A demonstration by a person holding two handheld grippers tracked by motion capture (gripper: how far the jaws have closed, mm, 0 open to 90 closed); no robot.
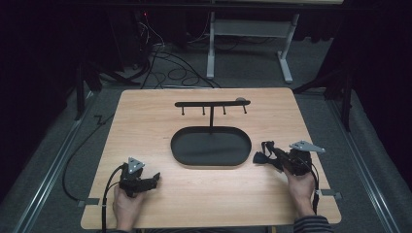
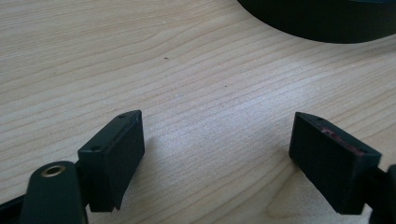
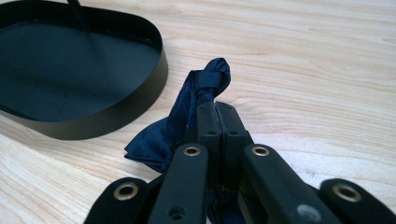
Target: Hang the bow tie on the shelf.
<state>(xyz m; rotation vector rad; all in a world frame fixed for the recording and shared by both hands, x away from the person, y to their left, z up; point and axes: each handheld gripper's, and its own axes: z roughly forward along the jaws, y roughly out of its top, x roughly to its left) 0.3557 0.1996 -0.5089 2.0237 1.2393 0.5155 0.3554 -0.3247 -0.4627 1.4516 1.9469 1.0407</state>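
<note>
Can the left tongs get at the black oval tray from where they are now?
Probably yes: the left tongs stand open on bare wood, nothing between them and the tray. The right tongs hold the bow tie off to its other side.

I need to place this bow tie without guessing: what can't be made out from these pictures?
- Bow tie, right gripper view: its near part is hidden under the shut right tongs.
- Tray, left gripper view: cut off by the top edge.
- Rack hooks, high view: too small to tell their shape.
- Left tongs: open, empty.

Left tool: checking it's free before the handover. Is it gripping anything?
No, the left tool is open above the bare table.
</note>
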